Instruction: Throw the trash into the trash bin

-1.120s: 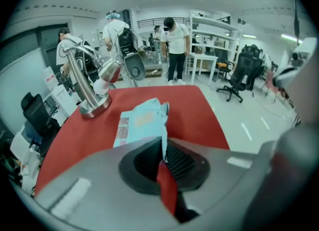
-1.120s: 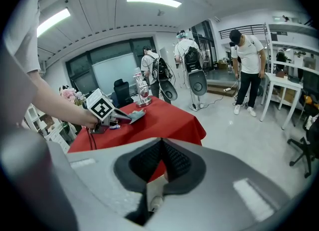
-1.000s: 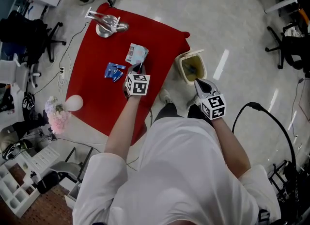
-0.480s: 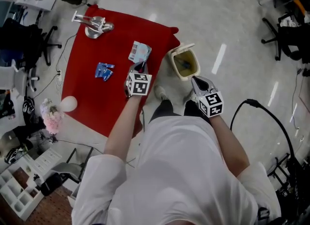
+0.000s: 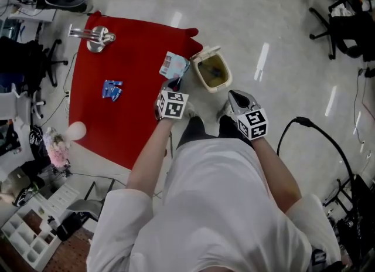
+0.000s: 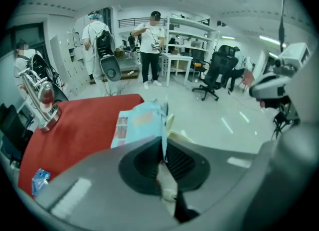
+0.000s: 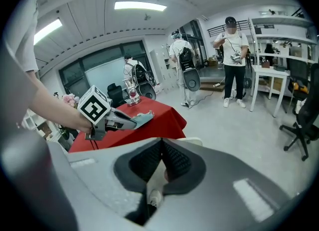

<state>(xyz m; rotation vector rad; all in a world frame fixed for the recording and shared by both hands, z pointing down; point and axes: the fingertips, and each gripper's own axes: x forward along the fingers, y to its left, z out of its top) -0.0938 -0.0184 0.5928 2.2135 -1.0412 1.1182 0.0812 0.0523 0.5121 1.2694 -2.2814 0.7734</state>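
1. Looking down in the head view, the left gripper [image 5: 174, 83] is closing in on the trash bin [image 5: 212, 88]. A second ago it was hanging further in over the red mat [image 5: 123, 118]. Now the pale wrapper [image 5: 174, 64] in its jaws is arriving at the mat's edge, just beside the bin's rim and not yet over the opening. I am judging that the drop is coming next. The right gripper [image 5: 237, 95] is waiting near the bin's other side. I am counting one bin, two grippers and two pieces of trash: the held wrapper and one blue packet [image 5: 111, 89], which is lying on the mat well apart from the bin.
2. In the left gripper view, the jaws are pressing tightly on the wrapper's [image 6: 142, 123] lower edge, and it is standing up ahead of them. The blue packet [image 6: 41, 181] is showing low at the left.
3. In the right gripper view, the right gripper's [image 7: 161, 145] jaws are standing together and are gripping nothing. Across from it, the left gripper [image 7: 124, 120] is carrying the wrapper [image 7: 143, 117].
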